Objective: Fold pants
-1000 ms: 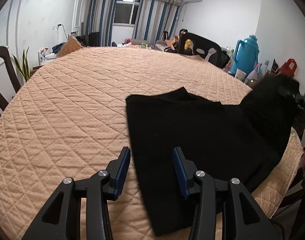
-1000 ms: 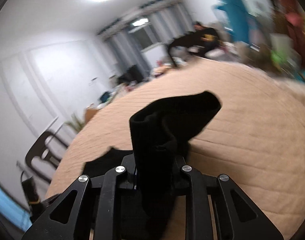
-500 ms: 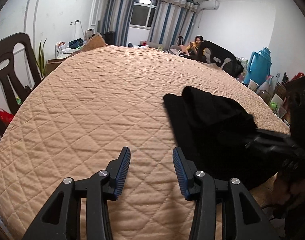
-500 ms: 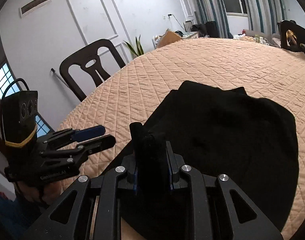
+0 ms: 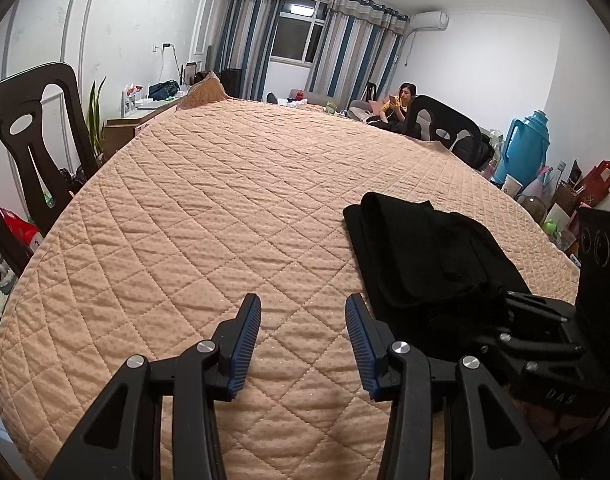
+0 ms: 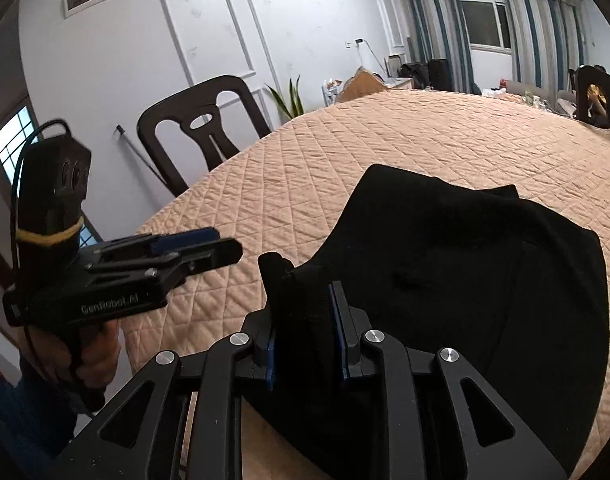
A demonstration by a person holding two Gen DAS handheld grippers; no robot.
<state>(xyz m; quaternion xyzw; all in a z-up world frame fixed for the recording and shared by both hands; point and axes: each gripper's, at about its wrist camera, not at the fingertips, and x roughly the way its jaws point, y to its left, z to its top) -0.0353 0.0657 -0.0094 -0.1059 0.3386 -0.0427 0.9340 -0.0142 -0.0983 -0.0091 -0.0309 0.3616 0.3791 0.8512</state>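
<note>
1. Since the earlier frames, the black pants [image 6: 465, 280] have been brought down from a raised, bunched hold to a flat lie on the quilt, and the left wrist view has been shifted leftward so that the garment is seen toward its right side.
2. Right gripper [image 6: 307, 332]: clenched on a bunched edge of the pants; a fold of black cloth is pinched between the blue pads [image 6: 339, 328] and stands up above them.
3. Left gripper [image 5: 303, 344]: jaws spread apart, nothing held; it is poised over bare quilt, just left of the garment's near edge. In the right wrist view the same gripper [image 6: 209, 246] is seen held in a hand [image 6: 91, 354] at the desk's edge.
4. Pants, left wrist view [image 5: 425, 252]: a folded black heap is noted on the near right part of the quilted peach cover [image 5: 225, 220], its near end running to the right gripper [image 5: 517, 320].
5. The desk [image 6: 445, 136] is covered wholly by the quilt.
6. Surroundings: a dark chair [image 6: 197, 136] is set at the desk's left side; striped curtains [image 5: 345, 40] are hung by the far window; a blue thermos jug [image 5: 523, 148] is placed at far right; a seated person [image 5: 399, 100] is seen beyond the desk.
</note>
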